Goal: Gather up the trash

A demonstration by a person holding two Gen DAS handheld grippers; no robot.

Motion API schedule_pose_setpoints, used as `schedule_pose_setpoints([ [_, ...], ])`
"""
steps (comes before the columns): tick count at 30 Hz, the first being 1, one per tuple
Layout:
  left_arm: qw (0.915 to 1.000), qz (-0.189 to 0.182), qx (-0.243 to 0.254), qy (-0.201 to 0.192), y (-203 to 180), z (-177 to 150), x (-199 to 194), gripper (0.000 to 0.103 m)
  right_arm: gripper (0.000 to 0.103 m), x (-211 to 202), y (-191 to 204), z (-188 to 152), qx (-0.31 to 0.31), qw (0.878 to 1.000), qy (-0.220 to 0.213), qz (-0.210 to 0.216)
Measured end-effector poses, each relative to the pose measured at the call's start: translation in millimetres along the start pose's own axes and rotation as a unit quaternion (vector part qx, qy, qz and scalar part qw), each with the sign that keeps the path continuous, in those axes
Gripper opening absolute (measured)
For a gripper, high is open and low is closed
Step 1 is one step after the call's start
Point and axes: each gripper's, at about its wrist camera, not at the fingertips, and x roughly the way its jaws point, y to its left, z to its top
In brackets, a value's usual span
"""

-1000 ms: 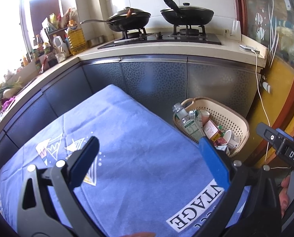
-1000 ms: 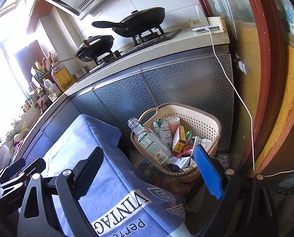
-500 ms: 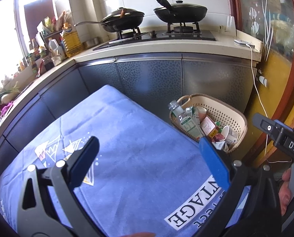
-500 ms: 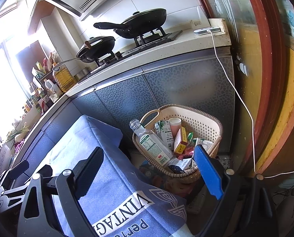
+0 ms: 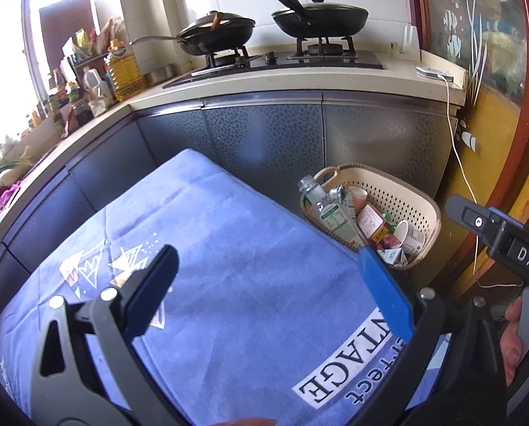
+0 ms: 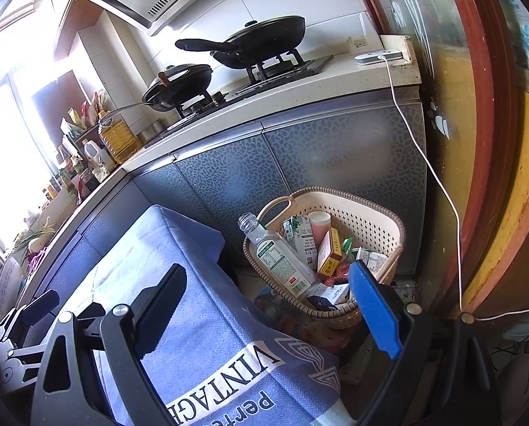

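My left gripper (image 5: 268, 284) is spread wide with nothing between its jaws, hovering over the blue cloth (image 5: 229, 248) that covers the table. My right gripper (image 6: 275, 301) is spread just as wide and empty too, held over the same cloth's near corner, where the white "VINTAGE" lettering runs.

What matters for any next move is where the trash sits. It is all in the basket (image 6: 378, 220), on the floor past the table's far right corner, against the dark cabinet doors (image 6: 335, 149). From the right gripper it lies ahead and slightly right, below the table edge, with the blue finger overlapping its rim in that view. From the left gripper it lies well off to the right. So I judge the right hand the nearer one.

The basket is a beige plastic oval with perforated walls, a woven-look rim and a loop handle. A clear plastic bottle (image 6: 278, 255), capless with a green-and-white label, leans in it, its long axis slanting with the neck up toward the table. Beside it are a small carton (image 6: 330, 252), a paper cup (image 6: 319, 218) and crumpled wrappers. I see no loose trash on the cloth, so the collecting looks about finished.
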Motion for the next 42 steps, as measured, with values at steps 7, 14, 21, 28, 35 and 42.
schedule_pose_setpoints([
  [7,1.0,0.0,0.0,0.003,0,-2,0,0.097,0.091,0,1,-1,-0.001,1.0,0.002,0.002],
  [14,1.0,0.0,0.0,0.004,-1,-3,0,0.097,0.091,0,3,-1,-0.003,1.0,0.003,0.002],
  [21,1.0,-0.001,0.0,0.002,-2,-4,-1,0.097,0.091,-2,6,0,-0.006,1.0,0.001,0.004],
  [28,1.0,-0.002,-0.001,0.001,-2,-4,-3,0.097,0.091,-3,8,1,-0.009,1.0,0.001,0.004],
  [35,1.0,-0.001,-0.002,0.0,-1,-5,-3,0.097,0.091,-3,12,2,-0.013,1.0,0.004,0.005],
  [42,1.0,0.004,-0.008,-0.002,5,-7,-7,0.097,0.091,-3,16,2,-0.019,1.0,0.005,0.008],
])
